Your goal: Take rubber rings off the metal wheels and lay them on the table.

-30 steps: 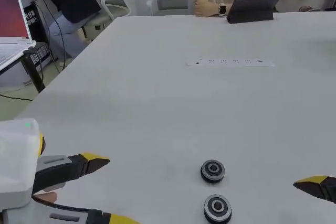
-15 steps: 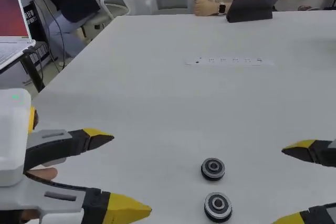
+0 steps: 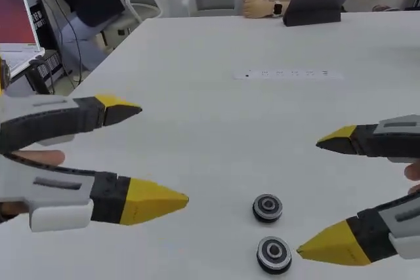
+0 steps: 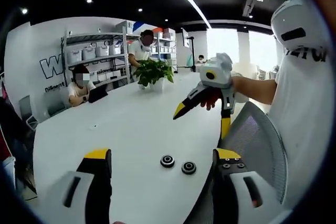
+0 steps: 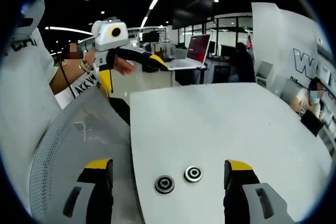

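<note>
Two small metal wheels with black rubber rings lie flat on the white table (image 3: 216,129) near its front edge: one wheel (image 3: 268,207) and, just nearer me, a second wheel (image 3: 273,254). Both appear again as a pair (image 4: 167,161) (image 4: 188,168) ahead of the left jaws, and as a pair (image 5: 164,184) (image 5: 193,173) ahead of the right jaws. My left gripper (image 3: 157,153) (image 4: 161,155) hovers open to the left of them, holding nothing. At the right, my right gripper (image 3: 308,196) (image 5: 168,164) is open too, its lower jaw tip beside the nearer wheel.
A white power strip (image 3: 287,75) lies mid-table. A person sits at the far end behind a dark tablet (image 3: 314,11). A laptop (image 3: 13,24) stands on a stand at the left. A grey mesh chair back (image 4: 257,140) is at the table's near edge.
Both grippers have risen and come further into view, their jaws spread wide on either side of the wheels. The wheels have not moved.
</note>
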{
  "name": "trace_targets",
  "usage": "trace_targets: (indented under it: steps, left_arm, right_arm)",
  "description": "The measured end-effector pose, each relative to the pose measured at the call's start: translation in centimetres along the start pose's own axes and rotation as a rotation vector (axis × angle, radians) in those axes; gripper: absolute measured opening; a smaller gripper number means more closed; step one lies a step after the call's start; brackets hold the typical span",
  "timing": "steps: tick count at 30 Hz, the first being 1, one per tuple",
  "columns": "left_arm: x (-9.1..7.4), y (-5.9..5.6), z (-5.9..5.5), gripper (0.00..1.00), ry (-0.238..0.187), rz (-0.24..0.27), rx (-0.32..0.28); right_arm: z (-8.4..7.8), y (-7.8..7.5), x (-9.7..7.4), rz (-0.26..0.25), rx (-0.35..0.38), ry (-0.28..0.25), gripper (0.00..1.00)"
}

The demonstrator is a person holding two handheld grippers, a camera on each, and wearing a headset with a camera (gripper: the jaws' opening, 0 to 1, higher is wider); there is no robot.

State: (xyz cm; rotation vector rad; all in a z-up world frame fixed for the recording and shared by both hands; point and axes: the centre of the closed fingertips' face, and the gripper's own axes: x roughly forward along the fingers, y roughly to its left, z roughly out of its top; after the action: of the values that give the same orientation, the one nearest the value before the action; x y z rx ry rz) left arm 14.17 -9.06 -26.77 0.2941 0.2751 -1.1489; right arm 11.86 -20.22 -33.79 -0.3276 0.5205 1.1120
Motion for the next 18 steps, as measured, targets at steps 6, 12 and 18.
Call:
trace_targets:
  steps: [6,12,18]
  left_arm:
    - [1.1,0.2,1.0,0.74,0.011,-0.025,0.061]
    - [3.3,-0.2,1.5,0.73,-0.017,-0.060,0.069]
    - [6.1,-0.7,1.8,0.71,-0.066,-0.073,0.096]
  right_arm:
    - [0.5,-0.4,0.7,0.016,-0.003,-0.036,0.81]
    - [-0.9,-0.6,1.5,0.042,0.048,-0.050,0.77]
    - [-1.3,0.2,2.1,0.095,0.111,-0.128,0.74]
